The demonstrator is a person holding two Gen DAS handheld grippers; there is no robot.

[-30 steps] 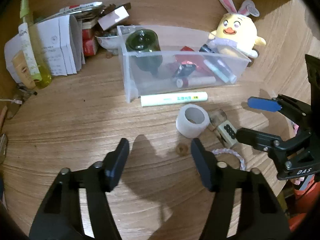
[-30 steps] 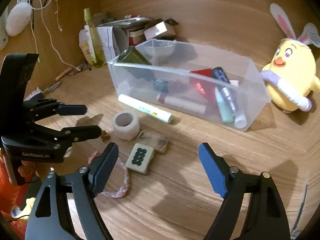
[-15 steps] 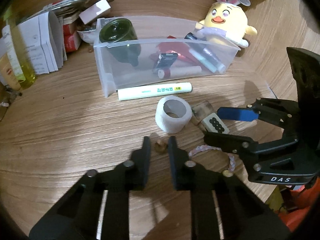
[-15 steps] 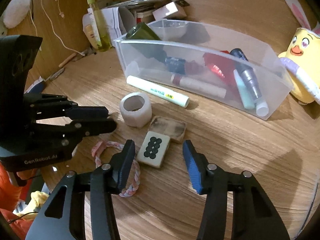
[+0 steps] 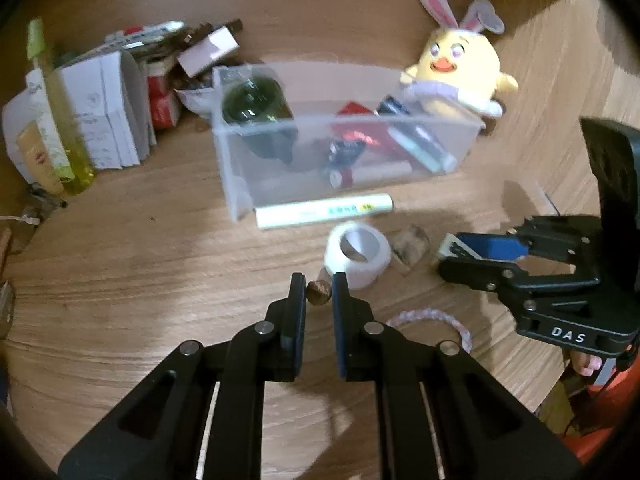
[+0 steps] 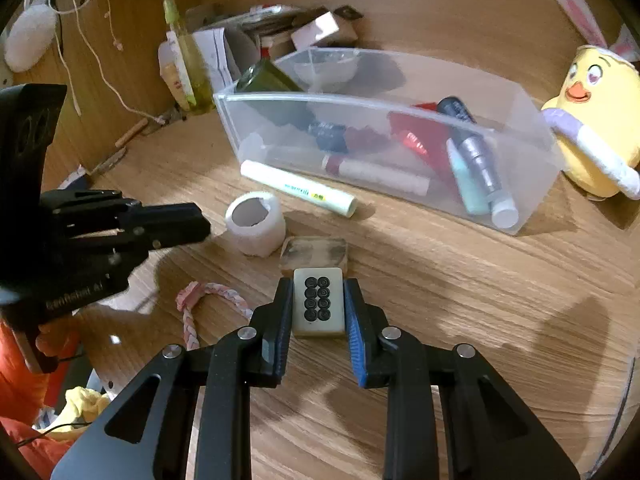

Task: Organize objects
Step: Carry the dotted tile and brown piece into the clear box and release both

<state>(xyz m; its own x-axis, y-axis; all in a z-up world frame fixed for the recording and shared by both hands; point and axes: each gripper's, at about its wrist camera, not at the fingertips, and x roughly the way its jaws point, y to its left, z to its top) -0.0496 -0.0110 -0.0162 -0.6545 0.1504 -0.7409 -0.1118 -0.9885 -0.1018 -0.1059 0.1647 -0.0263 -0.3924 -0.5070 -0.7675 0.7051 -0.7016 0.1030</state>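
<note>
Mahjong tile [image 6: 319,303] lies flat on the bench [image 6: 460,312] between the jaws of the right gripper [image 6: 319,312], which are closing on it; both pads sit against its long sides. Just beyond its far edge a worn brown block [image 6: 314,251] touches it. To the left of the tile a pink braided loop [image 6: 208,308] lies on bare wood, and the bench to the right of the tile is open as far as the bin.

Left gripper [image 5: 319,292] is clenched on a small brown nut-like piece [image 5: 319,293], pinched at the very tips of the jaws, right at the near edge of a white tape roll [image 5: 357,255]. The bench to the left of that gripper is open wood up to the clutter at the wall.

Past the roll a pale green marker [image 5: 324,211] lies along the front wall of a clear plastic bin [image 6: 400,108], touching it or nearly so. Inside the bin are a dark green bottle [image 5: 256,104] at the left end, red packets, and tubes [image 6: 476,168] leaning toward the right end.

Behind the bin's right end a yellow plush chick [image 5: 460,68] with rabbit ears sits against the wooden wall. At far left stand a yellow spray bottle [image 5: 64,120], folded papers [image 5: 108,112] and small boxes, crowded into the corner.
</note>
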